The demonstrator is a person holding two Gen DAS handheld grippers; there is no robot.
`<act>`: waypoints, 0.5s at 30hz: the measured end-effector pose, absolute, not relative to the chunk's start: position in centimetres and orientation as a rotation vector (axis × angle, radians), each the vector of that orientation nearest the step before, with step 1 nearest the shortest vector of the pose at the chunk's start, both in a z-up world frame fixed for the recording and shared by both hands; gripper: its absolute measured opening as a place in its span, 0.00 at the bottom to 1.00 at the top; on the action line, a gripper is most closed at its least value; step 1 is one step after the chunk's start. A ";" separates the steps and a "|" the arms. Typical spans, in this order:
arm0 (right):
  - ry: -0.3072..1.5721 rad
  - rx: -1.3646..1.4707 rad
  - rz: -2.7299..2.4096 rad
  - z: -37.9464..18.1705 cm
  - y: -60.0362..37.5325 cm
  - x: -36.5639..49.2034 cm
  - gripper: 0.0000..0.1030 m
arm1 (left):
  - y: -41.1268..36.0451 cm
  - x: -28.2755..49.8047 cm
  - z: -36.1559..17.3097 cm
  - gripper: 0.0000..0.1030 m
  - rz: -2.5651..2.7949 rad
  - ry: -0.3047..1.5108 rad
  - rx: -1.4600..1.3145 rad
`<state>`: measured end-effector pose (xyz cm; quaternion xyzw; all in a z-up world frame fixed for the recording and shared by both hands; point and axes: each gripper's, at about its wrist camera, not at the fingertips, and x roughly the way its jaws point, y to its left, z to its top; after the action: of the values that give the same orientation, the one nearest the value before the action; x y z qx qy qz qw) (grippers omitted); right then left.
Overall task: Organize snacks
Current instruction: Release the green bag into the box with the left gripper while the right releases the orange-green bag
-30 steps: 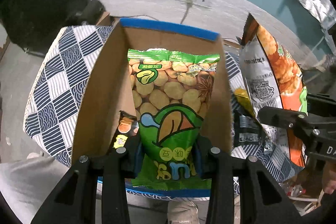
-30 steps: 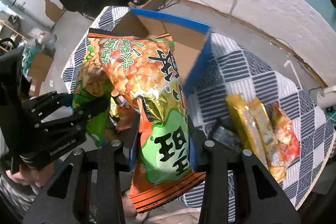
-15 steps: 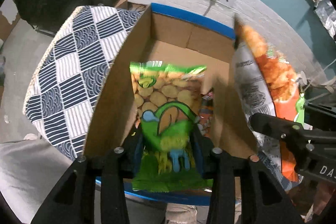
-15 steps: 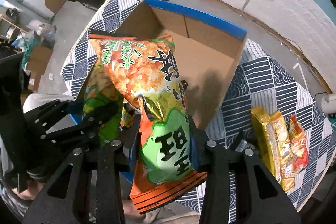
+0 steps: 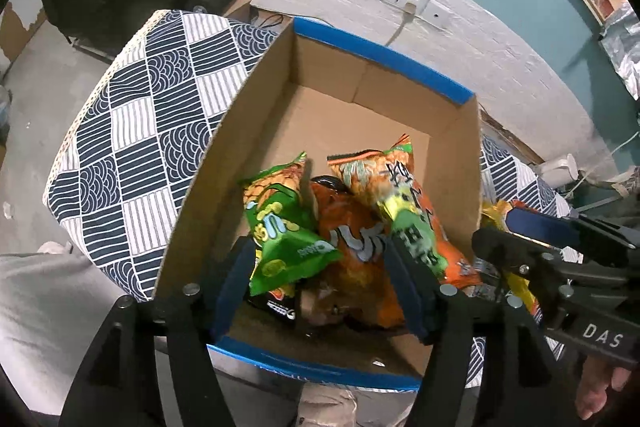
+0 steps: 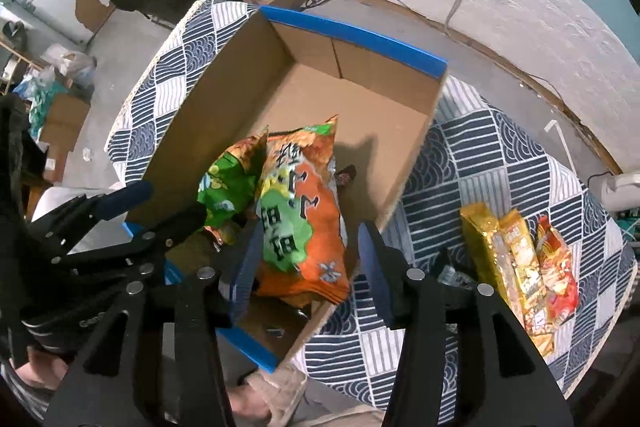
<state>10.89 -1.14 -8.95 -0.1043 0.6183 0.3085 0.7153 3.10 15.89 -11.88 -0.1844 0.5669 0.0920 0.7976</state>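
Light: dim, even indoor light, no glare.
Shadows: soft, dark patch inside the cardboard box (image 6: 372, 131).
Sharpness: mostly clear; snack bags (image 5: 288, 227) slightly smeared by motion.
Distortion: strong fisheye curve, black corners around both views.

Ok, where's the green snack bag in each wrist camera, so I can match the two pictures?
Left wrist: green snack bag lies in the cardboard box, lower centre, left of the orange bags.
Right wrist: green snack bag sits left of centre, partly under the orange and green bag.
Shared landmark: the box's blue far rim.
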 end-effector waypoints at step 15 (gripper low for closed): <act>1.298 -0.282 0.637 -7.5 -6.5 10.5 0.59 | 10.3 4.0 -10.4 0.72 0.112 1.229 -0.325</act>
<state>10.46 -6.47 -7.48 -0.1286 0.5919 0.2907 0.7407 3.96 10.34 -10.37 -0.1516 0.5738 0.0522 0.8032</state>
